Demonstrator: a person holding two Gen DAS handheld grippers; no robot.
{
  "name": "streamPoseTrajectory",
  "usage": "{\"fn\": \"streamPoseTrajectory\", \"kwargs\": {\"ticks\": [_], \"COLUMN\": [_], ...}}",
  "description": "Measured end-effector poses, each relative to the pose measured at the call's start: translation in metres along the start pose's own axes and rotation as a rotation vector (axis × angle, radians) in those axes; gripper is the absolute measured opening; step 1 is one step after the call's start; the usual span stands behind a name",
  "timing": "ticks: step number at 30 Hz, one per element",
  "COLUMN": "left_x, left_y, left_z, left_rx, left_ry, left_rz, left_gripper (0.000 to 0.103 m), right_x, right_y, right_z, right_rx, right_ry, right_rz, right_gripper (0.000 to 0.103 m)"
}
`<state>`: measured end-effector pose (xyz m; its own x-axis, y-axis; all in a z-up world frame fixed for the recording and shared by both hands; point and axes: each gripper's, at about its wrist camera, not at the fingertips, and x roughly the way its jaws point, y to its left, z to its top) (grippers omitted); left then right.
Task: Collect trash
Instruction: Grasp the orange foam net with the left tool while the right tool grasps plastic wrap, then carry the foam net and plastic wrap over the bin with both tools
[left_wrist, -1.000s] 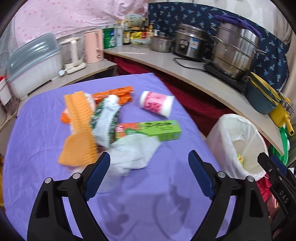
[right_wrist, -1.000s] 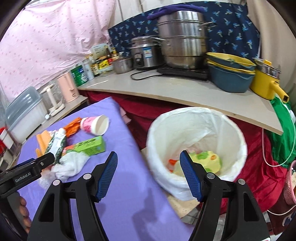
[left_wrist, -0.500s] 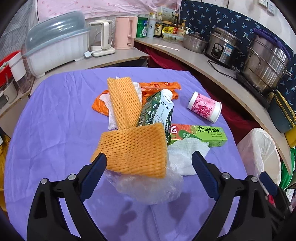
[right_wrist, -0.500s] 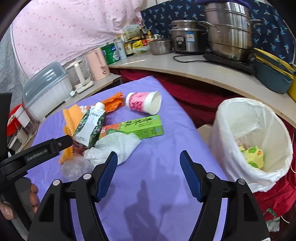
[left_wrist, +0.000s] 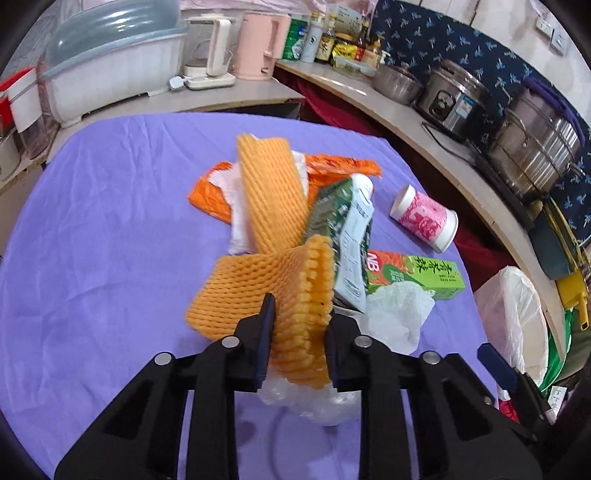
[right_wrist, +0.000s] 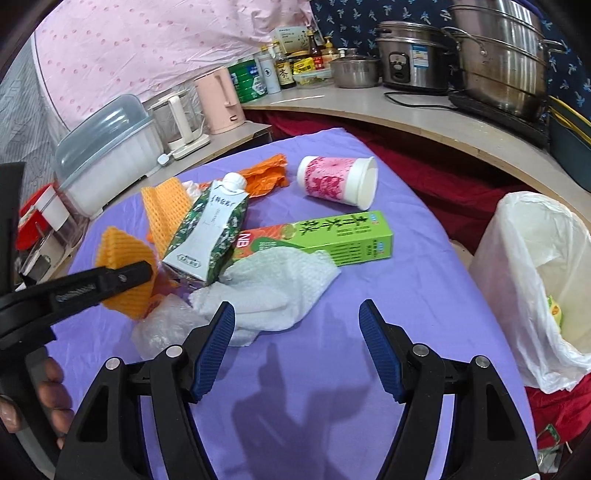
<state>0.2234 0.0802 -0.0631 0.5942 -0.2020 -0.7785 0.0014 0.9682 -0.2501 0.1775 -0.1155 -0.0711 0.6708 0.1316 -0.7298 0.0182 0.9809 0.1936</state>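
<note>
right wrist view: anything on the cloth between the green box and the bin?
Nothing. In the right wrist view, bare purple cloth runs from the green box to the table's edge, then the bin.

Left gripper (left_wrist: 299, 332), tilted downward, jaws closing with orange foam net (left_wrist: 295, 295) pinched between the pads. Right gripper (right_wrist: 297, 343), tilted downward, jaws wide apart with nothing between them. Fingers (right_wrist: 48, 391) of the person's left hand wrap the left gripper's handle.

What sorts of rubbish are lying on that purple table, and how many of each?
Orange foam nets: 2
Drink carton: 1
Green box: 1
Paper cup: 1
Paper towel: 1
Orange wrapper: 1
Clear plastic bag: 1
Total: 8
</note>
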Motion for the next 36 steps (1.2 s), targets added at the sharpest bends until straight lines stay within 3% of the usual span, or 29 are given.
{"fn": "streamPoseTrajectory", "kwargs": {"ticks": [8, 18, 19, 21, 24, 27, 36], "left_x": [-0.031, -0.044, -0.044, -0.047, -0.053, -0.061, -0.094], "left_y": [0.028, 0.051, 0.051, 0.052, 0.052, 0.049, 0.015], "left_z": [0.009, 0.003, 0.002, -0.001, -0.005, -0.009, -0.017], "left_rx": [-0.030, -0.068, -0.065, -0.066, -0.064, -0.060, -0.009], "left_ry": [-0.065, -0.064, -0.063, -0.058, -0.059, -0.066, -0.117], "left_rz": [0.045, 0.075, 0.076, 0.076, 0.077, 0.072, 0.032], "left_gripper": [0.021, 0.021, 0.021, 0.021, 0.021, 0.021, 0.021], "right_x": [0.011, 0.019, 0.021, 0.025, 0.021, 0.009, -0.058], "right_y": [0.031, 0.079, 0.081, 0.084, 0.085, 0.084, 0.061], "right_z": [0.006, -0.014, -0.017, -0.021, -0.022, -0.021, -0.006], "right_rx": [-0.027, -0.087, -0.095, -0.103, -0.100, -0.105, -0.074], "right_ry": [0.013, 0.081, 0.087, 0.112, 0.116, 0.094, -0.049], "right_rz": [0.061, 0.147, 0.147, 0.157, 0.180, 0.196, 0.210], "right_gripper": [0.067, 0.066, 0.063, 0.037, 0.015, 0.008, 0.006]}}
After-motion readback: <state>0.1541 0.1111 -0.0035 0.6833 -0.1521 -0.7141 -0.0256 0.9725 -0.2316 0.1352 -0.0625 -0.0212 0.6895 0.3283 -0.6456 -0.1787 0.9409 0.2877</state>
